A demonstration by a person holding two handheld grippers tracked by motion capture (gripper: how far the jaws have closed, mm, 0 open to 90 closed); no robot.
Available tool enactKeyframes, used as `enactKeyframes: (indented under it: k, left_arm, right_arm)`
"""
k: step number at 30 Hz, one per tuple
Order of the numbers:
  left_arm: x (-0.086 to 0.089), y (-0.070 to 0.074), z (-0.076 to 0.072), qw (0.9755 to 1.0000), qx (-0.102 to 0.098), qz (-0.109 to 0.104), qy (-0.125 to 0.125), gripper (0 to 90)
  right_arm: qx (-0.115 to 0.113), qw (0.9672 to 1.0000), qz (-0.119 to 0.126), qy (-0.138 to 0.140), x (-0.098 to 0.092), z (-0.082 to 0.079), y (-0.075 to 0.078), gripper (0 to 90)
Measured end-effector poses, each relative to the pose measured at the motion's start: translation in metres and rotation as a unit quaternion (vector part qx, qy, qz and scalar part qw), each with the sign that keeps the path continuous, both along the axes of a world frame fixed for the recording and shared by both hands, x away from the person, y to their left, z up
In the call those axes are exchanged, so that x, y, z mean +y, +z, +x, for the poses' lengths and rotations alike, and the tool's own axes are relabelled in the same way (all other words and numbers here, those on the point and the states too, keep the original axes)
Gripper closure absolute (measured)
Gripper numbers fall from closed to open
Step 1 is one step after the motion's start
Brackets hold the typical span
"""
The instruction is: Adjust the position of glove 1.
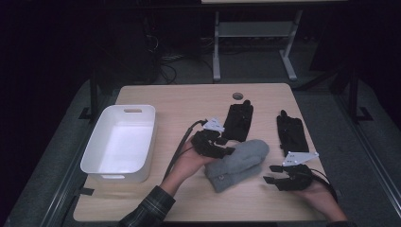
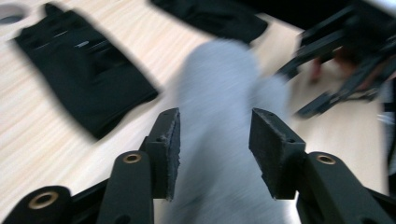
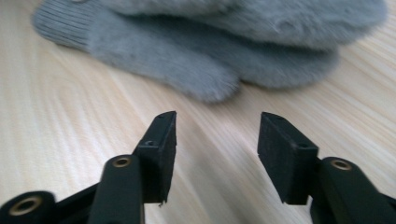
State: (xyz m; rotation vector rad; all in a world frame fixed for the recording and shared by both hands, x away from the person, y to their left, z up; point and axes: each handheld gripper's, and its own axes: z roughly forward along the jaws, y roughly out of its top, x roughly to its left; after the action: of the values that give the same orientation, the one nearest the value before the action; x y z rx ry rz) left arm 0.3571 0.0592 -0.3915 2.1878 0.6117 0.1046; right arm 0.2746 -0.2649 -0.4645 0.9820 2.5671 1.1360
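Grey mittens (image 1: 238,164): fuzzy knit pair, stacked one atop other, ribbed cuffs toward near edge of counter (image 1: 156,97), thumbs toward right edge; lying near middle of near edge. Left claw (image 2: 215,140): jaws spread, straddling mitten, pads clear of it. Right claw (image 3: 217,140): jaws spread, nothing between, just right of mittens.

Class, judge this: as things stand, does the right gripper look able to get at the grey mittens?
Probably yes: the right gripper is open, facing the grey mittens across bare table.
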Motion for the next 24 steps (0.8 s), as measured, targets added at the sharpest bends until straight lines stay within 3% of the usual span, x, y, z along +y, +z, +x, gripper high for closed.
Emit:
enactKeyframes:
  k: [1,2,3,7,10,13,14,17,22,23,24]
  left_arm:
    - [0.006,-0.003,0.004,1.0,0.003,0.001,0.005,51.7]
    - [0.011,-0.006,0.007,0.9999,0.006,0.003,0.01,51.7]
    - [0.021,-0.012,0.011,0.9998,0.008,0.007,0.019,54.0]
    - [0.031,-0.025,0.016,0.9992,0.019,0.015,0.032,62.2]
    - [0.039,-0.037,0.019,0.9985,0.025,0.029,0.039,70.1]
    - [0.042,-0.047,0.02,0.9977,0.042,0.039,0.035,89.4]
    - [0.039,-0.054,0.019,0.9963,0.058,0.059,0.022,89.4]
    - [0.035,-0.063,0.016,0.9951,0.063,0.076,0.008,89.5]
    - [0.033,-0.064,0.012,0.995,0.068,0.073,-0.001,89.4]
    - [0.033,-0.06,0.01,0.9957,0.068,0.063,-0.006,89.5]
    - [0.033,-0.06,0.01,0.9957,0.068,0.063,-0.006,89.5]
  right_arm:
    - [0.002,0.9998,0.008,0.017,0.004,-0.002,0.003,65.6]
    - [0.002,0.9998,0.008,0.017,0.004,-0.002,0.003,65.6]
    - [0.002,0.9993,0.017,0.034,0.013,-0.005,0.007,77.9]
    - [-0.005,0.9975,0.019,0.068,0.034,-0.01,0.011,89.8]
    - [-0.002,0.9964,0.02,0.082,0.045,-0.01,0.011,90.0]
    - [-0.002,0.994,0.016,0.108,0.066,-0.01,0.01,90.0]
    - [-0.002,0.9934,0.016,0.114,0.071,-0.01,0.01,90.0]
    - [-0.003,0.9911,0.013,0.133,0.086,-0.011,0.009,90.0]
    - [0.003,0.9882,0.009,0.153,0.104,-0.013,0.006,90.0]
    - [-0.002,0.9867,-0.001,0.162,0.111,-0.012,0.004,90.0]
    - [0.002,0.9872,0.002,0.16,0.114,-0.012,0.004,90.0]
